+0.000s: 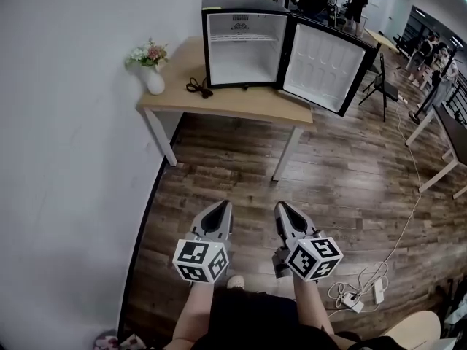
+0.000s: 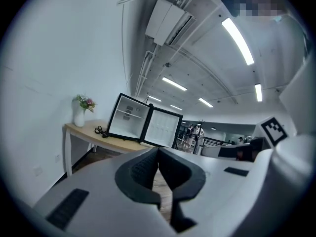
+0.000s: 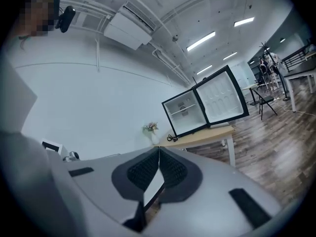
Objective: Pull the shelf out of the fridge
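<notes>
A white wall (image 1: 73, 159) runs down the left side. Far ahead, a light wooden desk (image 1: 219, 106) stands against it on a wood plank floor (image 1: 336, 195). At the desk's left end is a white vase (image 1: 153, 80) of flowers, and just right of it lies a coiled dark cord (image 1: 197, 87).

Right of the cord stands a small black fridge (image 1: 244, 6) with a white inside. Its door (image 1: 325, 65) is swung wide open to the right. The shelf (image 1: 244, 39) is still inside, in the upper part of the fridge. It is a thin, pale wire rack lying level from one side wall to the other, and nothing can be made out on it.

Both grippers are held near the person, well apart from the desk and fridge, over bare floor. The left gripper (image 1: 222, 205) has its fingers (image 2: 143, 169) pressed together with nothing between them. Just beside it, the right gripper (image 1: 282, 206) also has its dark ribbed fingers (image 3: 143, 171) closed on each other, empty. Both point toward the fridge.
</notes>
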The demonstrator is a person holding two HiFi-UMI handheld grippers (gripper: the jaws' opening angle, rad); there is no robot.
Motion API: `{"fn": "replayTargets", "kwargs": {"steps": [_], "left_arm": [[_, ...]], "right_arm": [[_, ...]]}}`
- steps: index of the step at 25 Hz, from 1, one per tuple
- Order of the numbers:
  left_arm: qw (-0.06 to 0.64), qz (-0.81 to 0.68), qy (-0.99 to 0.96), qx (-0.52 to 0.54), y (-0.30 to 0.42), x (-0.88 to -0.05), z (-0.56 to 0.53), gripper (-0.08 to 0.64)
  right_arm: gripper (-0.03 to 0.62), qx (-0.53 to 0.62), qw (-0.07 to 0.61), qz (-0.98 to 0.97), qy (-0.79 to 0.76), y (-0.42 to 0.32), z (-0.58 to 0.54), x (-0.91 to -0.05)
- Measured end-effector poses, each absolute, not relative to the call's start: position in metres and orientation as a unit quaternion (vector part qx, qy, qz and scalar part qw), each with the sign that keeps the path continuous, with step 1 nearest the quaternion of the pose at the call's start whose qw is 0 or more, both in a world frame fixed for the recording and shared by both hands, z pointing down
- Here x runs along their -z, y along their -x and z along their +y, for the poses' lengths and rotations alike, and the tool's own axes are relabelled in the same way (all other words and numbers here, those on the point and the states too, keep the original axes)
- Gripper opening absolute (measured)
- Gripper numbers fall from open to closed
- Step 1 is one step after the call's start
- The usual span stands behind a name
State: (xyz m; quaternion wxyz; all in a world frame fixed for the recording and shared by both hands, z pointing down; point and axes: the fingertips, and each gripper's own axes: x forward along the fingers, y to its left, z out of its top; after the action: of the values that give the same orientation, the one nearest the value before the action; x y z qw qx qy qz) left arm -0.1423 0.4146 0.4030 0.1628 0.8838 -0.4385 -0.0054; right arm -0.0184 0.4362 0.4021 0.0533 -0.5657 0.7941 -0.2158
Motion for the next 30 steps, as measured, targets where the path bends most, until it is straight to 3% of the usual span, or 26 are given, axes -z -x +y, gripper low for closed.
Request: {"fn": "replayTargets", "kwargs": {"steps": [30], "left_arm": [[0.123, -0.444, -0.887, -0.021, 0.142, -0.404, 0.383, 0.006]], "right_arm": [[-0.008, 0.219, 0.057, 0.779, 0.584, 0.015, 0.404, -0.413]]}}
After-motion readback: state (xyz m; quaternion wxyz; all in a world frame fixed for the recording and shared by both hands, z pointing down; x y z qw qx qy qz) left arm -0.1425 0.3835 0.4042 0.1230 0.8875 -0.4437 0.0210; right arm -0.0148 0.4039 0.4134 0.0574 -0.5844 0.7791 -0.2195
